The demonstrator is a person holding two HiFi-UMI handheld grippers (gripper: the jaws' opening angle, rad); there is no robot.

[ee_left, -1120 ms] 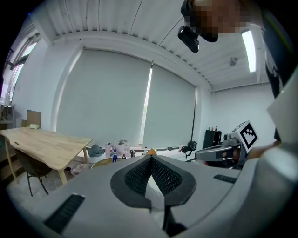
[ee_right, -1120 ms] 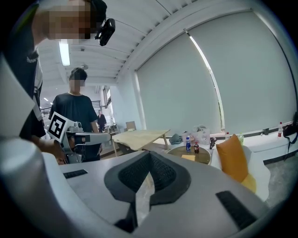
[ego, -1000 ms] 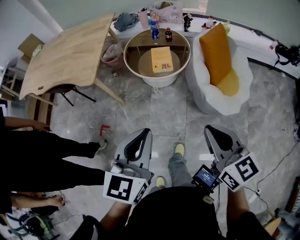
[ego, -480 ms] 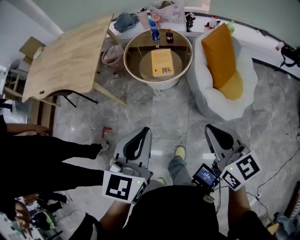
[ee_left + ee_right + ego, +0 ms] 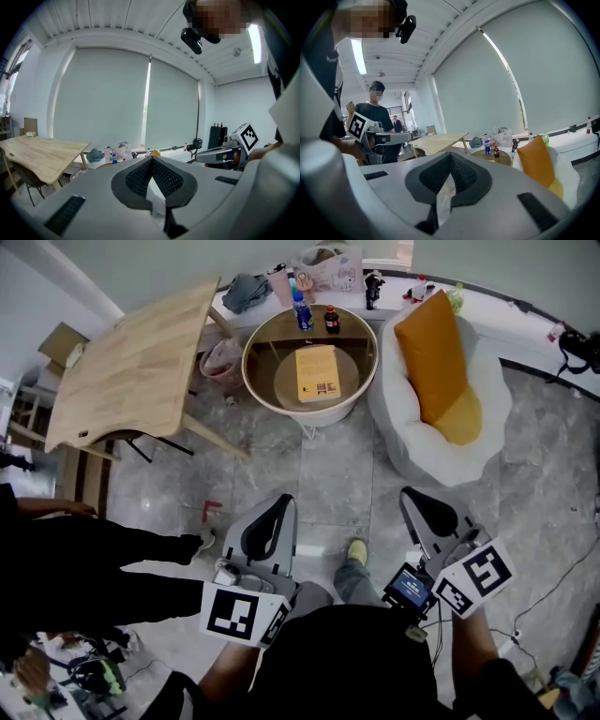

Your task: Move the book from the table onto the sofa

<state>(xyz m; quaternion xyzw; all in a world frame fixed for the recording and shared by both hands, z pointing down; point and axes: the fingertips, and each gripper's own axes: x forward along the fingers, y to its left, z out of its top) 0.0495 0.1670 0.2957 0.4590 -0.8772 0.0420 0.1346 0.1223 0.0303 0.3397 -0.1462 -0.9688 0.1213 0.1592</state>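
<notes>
Head view is showing the book (image 5: 317, 373) lying flat on the lower shelf of the round table (image 5: 253, 367), under its glass top, with two bottles (image 5: 301, 310) standing at the table's far edge. Just to the right of that table the white sofa (image 5: 487, 423) is sitting with an orange cushion (image 5: 429, 348) leaning against its back, and nothing is touching the book. The left gripper (image 5: 277, 502) and the right gripper (image 5: 412, 495) are hanging over the grey floor (image 5: 328, 465), well apart from the table, both pointing towards it. Each gripper's own view is showing its jaws pressed together with nothing between them. A wooden table (image 5: 131, 357) is standing to the left of the round one.
</notes>
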